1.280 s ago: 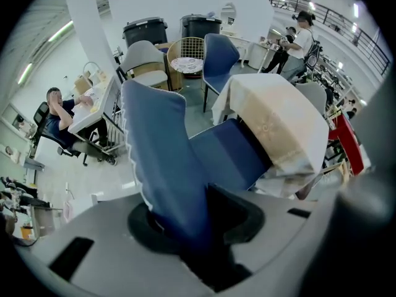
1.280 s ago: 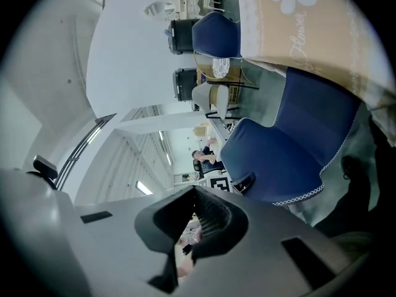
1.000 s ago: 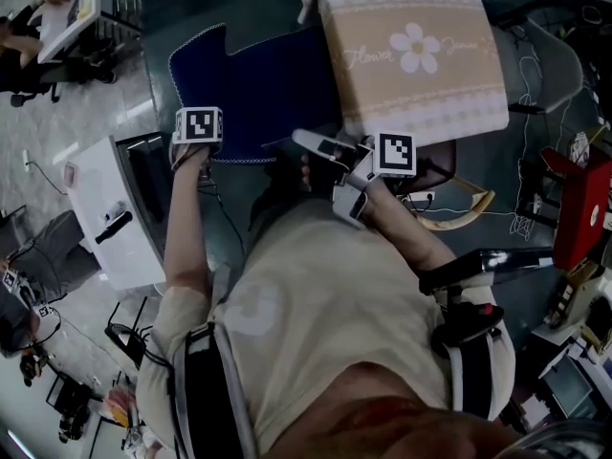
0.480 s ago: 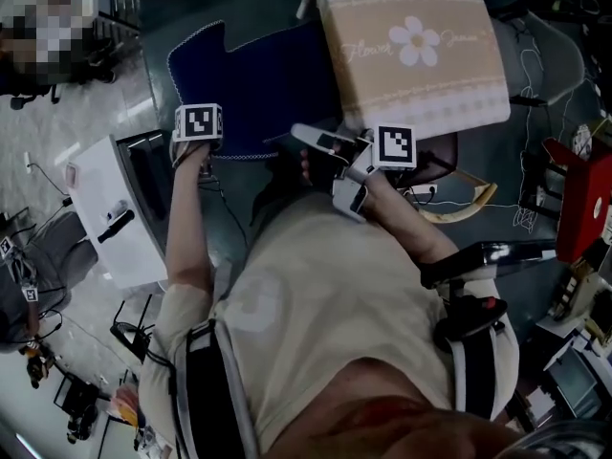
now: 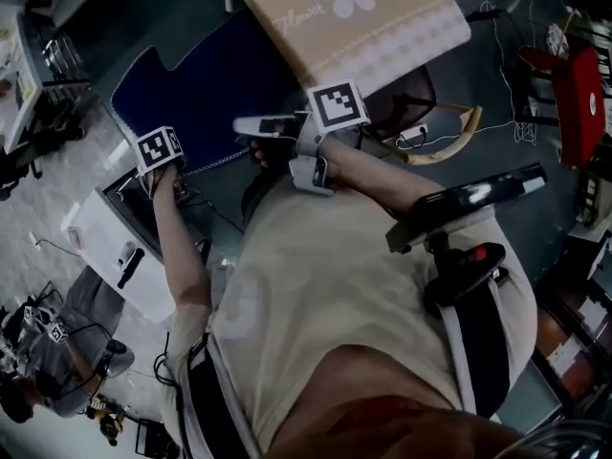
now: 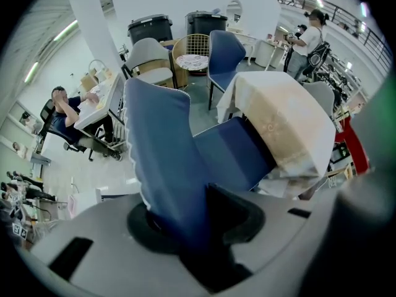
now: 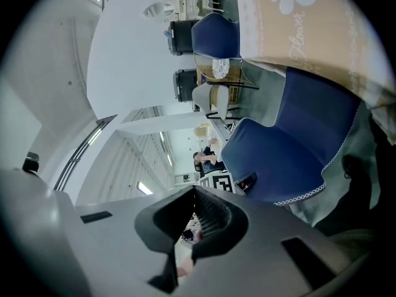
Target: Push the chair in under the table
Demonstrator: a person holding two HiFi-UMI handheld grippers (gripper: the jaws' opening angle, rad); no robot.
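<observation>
I have the left gripper jaws part open, clamped on the backrest top of the blue chair at frame left, right gripper jaws shut empty, seat meeting the cloth-covered bench up top; stiff, lightish frame probably, backrest rim suits pushing.

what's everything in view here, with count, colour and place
padded fabric chair with white-trimmed edge: one, dark blue, seat partly under the table
cloth-covered table: one, beige flowered cloth, beyond the chair
spare chairs: three, blue, grey, wicker, behind the table
round bins: two, black, by the far wall
boxy cabinet: one, white, floor on the left
bystanders: two, one seated, one standing, background
left gripper: one, grey, clamped on the chair
right gripper: one, grey, shut and empty, near the chair
</observation>
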